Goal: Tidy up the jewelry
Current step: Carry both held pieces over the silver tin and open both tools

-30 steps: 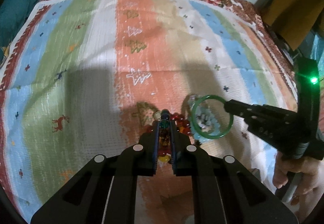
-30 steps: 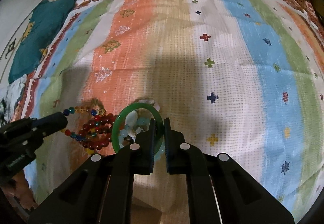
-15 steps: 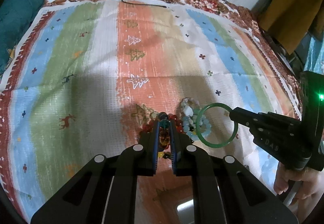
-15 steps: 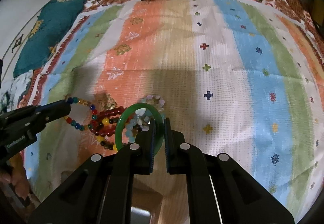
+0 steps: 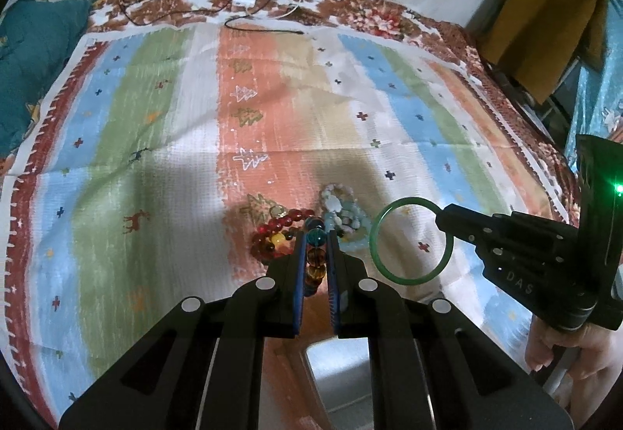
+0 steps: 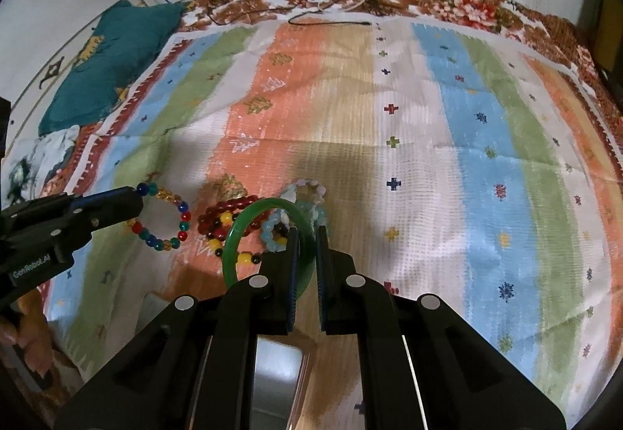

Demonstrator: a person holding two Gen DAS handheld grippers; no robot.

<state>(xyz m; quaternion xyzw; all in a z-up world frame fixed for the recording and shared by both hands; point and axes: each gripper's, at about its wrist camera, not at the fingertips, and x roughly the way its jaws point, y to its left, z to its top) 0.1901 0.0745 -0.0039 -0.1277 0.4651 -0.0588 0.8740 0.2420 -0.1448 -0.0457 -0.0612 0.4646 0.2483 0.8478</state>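
gripping green bangle (image 6: pixel 249 231) w/ right claw (image 6: pixel 305 235), left claw (image 5: pixel 314 239) pinching bead bracelet (image 6: pixel 165 218).

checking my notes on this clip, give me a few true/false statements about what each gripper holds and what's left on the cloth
1. The right gripper is shut on the green bangle. True.
2. The left gripper is empty. False: it is shut on the multicolored bead bracelet.
3. A dark red bead bracelet lies on the striped cloth. True.
4. The pale blue bead bracelet hangs from the bangle. False: it lies on the cloth.
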